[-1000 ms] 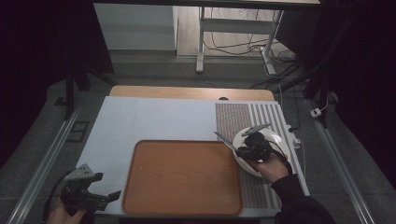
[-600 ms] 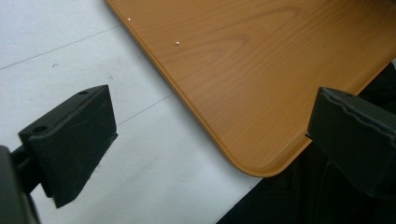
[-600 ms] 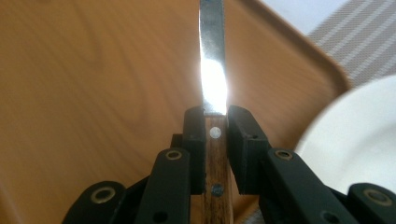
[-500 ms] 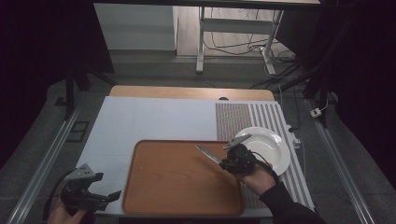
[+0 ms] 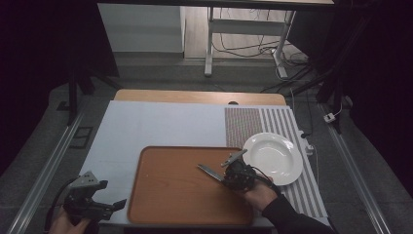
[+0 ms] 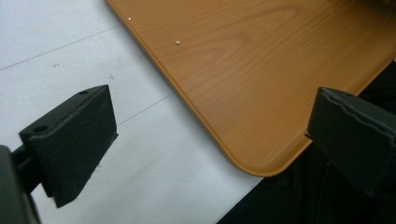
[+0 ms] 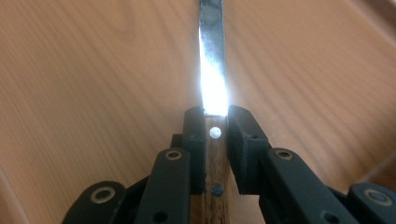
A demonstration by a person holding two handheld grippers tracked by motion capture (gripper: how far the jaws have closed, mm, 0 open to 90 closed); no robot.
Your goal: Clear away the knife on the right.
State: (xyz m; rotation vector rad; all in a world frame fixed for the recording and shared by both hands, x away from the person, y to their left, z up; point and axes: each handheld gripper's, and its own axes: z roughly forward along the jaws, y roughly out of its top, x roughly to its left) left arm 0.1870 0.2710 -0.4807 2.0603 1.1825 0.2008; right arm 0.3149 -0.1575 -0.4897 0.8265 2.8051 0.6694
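Observation:
A knife (image 7: pixel 213 70) with a wooden riveted handle and a shiny blade is clamped between the jaws of my right gripper (image 7: pixel 215 122), blade pointing ahead over the brown tray (image 7: pixel 93 70). From above, the right gripper (image 5: pixel 229 175) hovers over the right part of the tray (image 5: pixel 165 195), and the knife blade (image 5: pixel 209 171) sticks out to the left. A white plate (image 5: pixel 273 157) lies on the striped mat just right of it. My left gripper (image 5: pixel 109 205) sits at the table's near left corner, its jaws wide open. In the left gripper view the tray's rounded corner (image 6: pixel 252 116) lies between those jaws.
A pale blue mat (image 5: pixel 160 124) covers the table, with a striped placemat (image 5: pixel 272 124) on its right side. A bare wooden strip (image 5: pixel 195 96) runs along the far edge. Metal rails (image 5: pixel 46 168) flank the table on both sides.
My right gripper has carried the knife leftward and down, from above the plate to over the tray. The plate now lies uncovered. The left gripper has stayed put.

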